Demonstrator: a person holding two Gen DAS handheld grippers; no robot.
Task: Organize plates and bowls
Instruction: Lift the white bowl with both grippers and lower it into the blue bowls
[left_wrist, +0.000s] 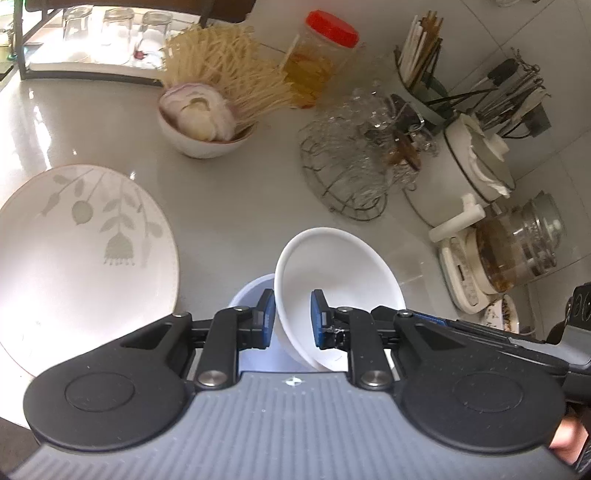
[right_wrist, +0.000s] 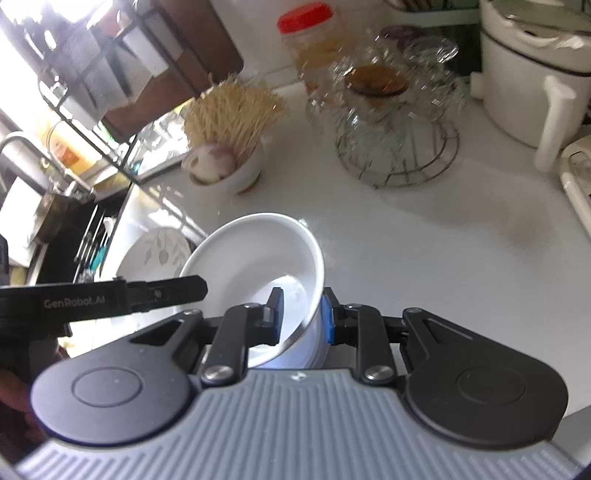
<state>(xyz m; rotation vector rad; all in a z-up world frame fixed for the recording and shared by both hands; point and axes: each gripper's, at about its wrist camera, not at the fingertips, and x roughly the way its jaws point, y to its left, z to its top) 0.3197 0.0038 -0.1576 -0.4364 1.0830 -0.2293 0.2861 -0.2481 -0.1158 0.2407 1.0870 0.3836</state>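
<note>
My left gripper (left_wrist: 292, 317) is shut on the near rim of a tilted white bowl (left_wrist: 338, 269), one finger inside and one outside. A pale blue bowl (left_wrist: 251, 295) sits under it, mostly hidden. A large white plate with a leaf pattern (left_wrist: 81, 254) lies on the counter to the left. In the right wrist view my right gripper (right_wrist: 302, 317) is shut on the rim of the white bowl (right_wrist: 258, 254), which is tilted. The other gripper's black arm (right_wrist: 110, 295) reaches in from the left. The patterned plate (right_wrist: 155, 254) lies behind it.
A small bowl with onion and garlic (left_wrist: 201, 122), a bundle of dry noodles (left_wrist: 229, 66), a red-lidded jar (left_wrist: 325, 55), a wire stand of glass cups (left_wrist: 362, 155), utensil holders (left_wrist: 424, 62), a white pot (left_wrist: 469, 162) and a glass kettle (left_wrist: 517, 247) crowd the back and right.
</note>
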